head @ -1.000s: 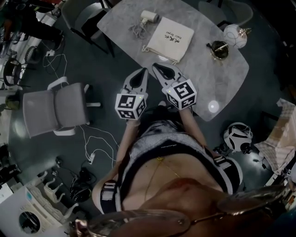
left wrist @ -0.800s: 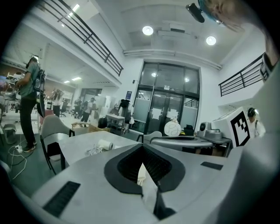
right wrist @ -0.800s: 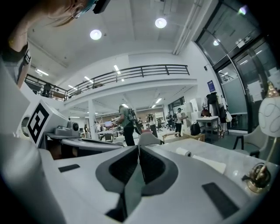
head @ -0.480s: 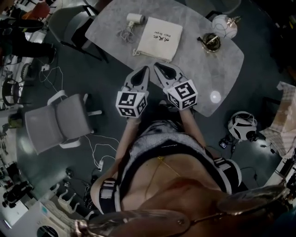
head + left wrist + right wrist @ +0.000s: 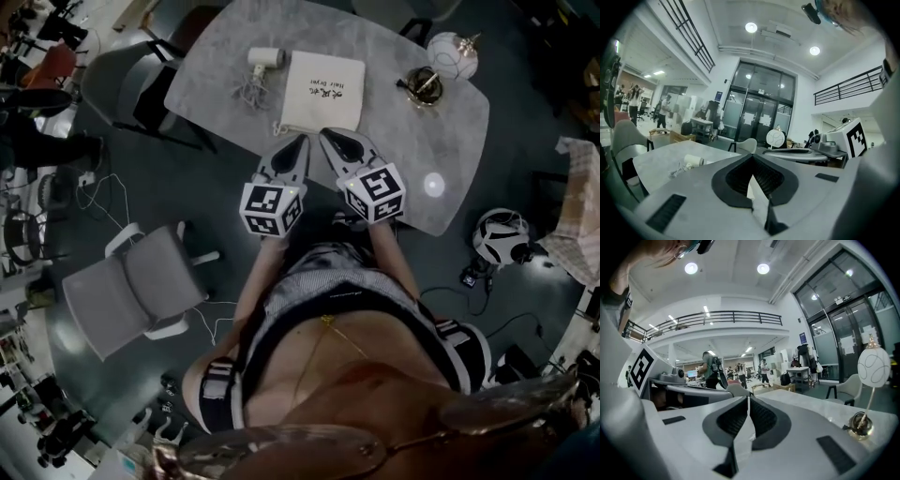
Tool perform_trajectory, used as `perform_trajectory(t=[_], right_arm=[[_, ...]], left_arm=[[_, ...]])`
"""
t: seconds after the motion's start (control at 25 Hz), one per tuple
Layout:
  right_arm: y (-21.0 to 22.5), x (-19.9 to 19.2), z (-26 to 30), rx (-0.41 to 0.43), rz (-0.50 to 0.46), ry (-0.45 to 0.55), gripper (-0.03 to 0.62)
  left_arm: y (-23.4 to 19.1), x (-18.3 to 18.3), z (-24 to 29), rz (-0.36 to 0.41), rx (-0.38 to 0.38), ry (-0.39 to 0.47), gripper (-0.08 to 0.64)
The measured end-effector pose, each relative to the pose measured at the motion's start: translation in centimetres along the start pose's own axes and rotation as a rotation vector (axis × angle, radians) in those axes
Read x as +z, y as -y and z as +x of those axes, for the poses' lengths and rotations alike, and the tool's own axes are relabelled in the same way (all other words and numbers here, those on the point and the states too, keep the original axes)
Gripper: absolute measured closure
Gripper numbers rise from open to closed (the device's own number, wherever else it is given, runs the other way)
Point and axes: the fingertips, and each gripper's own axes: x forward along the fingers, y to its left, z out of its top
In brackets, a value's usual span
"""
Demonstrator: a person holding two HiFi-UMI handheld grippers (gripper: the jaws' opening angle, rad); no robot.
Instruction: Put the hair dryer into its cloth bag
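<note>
Head view, stock on hand: white hair dryer (image 5: 265, 58) with bundled cord (image 5: 251, 92) lying on grey table (image 5: 412, 159) just beside flat cloth bag (image 5: 322, 91); left gripper (image 5: 300, 142) and right gripper (image 5: 326, 137), jaws together and empty, side by side at the near edge, apparently staged for pickup.

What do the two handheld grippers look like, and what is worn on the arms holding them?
The left gripper and right gripper are alike: pale grey wedge-shaped shells tapering to a point, with black ridged pads inside. Each carries a white cube printed with black square markers. No cables show. No sleeves cover the forearms.
</note>
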Motion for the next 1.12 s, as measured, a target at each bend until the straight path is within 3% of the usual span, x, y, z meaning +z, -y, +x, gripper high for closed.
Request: perform_trajectory(t=[0.56,0.88,1.12], right_arm=[[-0.9,1.4,8.7,-0.231,0.026,0.023,0.522],[-0.8,0.4,7.7,-0.391,0.08,0.004,0.522],[0.5,-0.6,6.5,-0.432,0.096,-0.015,0.522]], left_arm=[[-9.3,1.8,1.3,0.055,-0.222,-0.064,0.568],[-8.9,1.1,2.0,0.074,-0.374,-0.121,0.568],[-7.8,0.1,2.8,0.071,-0.4,-0.143,0.568]])
